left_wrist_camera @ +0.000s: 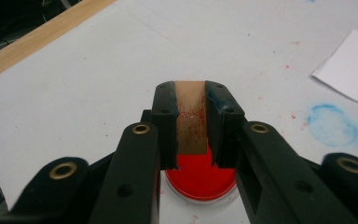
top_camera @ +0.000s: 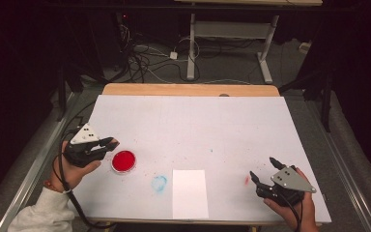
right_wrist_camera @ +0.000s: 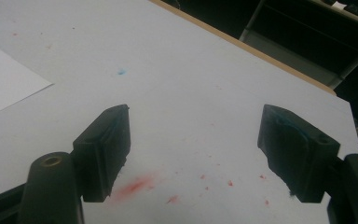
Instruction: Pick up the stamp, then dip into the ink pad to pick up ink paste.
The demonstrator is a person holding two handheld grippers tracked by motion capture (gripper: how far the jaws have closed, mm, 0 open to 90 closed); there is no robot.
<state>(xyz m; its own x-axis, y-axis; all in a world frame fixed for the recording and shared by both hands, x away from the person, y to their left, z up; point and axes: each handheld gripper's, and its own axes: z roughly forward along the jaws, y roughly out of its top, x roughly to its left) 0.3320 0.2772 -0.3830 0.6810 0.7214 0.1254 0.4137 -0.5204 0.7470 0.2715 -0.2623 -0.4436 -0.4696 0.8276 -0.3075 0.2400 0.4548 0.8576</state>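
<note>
left gripper clamps a wooden block just above the red dish; right gripper rests jaws wide apart near a red smear, white paper between them.

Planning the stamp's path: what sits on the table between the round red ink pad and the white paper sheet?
In the high view, a smudged blue ring stain on the table cover lies between the round red ink pad and the white paper sheet; otherwise bare.

Dim room, evenly lit tabletop (slightly soft), dark surroundings
</note>
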